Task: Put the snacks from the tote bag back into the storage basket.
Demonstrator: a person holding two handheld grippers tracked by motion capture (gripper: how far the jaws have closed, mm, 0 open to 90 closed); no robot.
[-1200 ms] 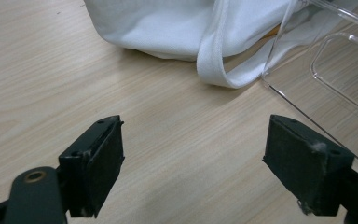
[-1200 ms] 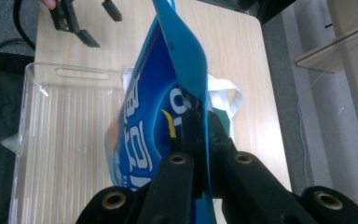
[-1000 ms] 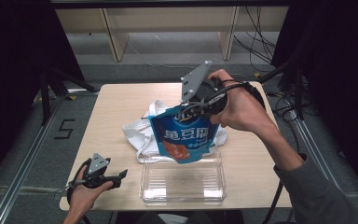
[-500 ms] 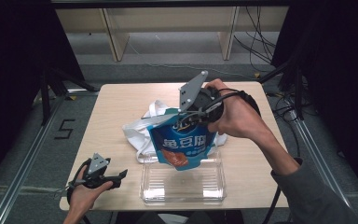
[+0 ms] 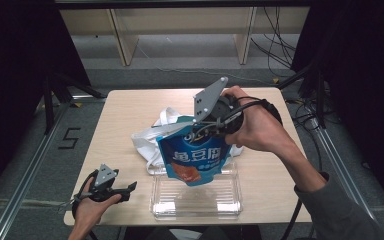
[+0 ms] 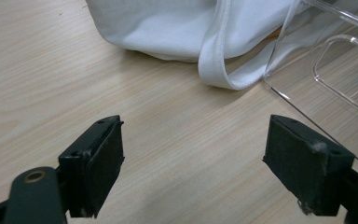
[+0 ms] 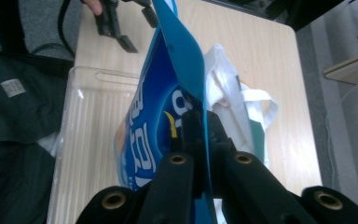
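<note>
Right gripper (image 5: 205, 131) pinches blue snack pouch (image 5: 194, 159) top, hanging above clear tray (image 5: 196, 205); left gripper (image 5: 122, 190) wide open, empty, at table (image 5: 130, 105) edge w/ free room around

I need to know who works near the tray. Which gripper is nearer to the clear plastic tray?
Right. The right gripper hangs just above the clear plastic tray, jaws shut on the blue pouch. The left gripper rests beside the tray, apart.
</note>
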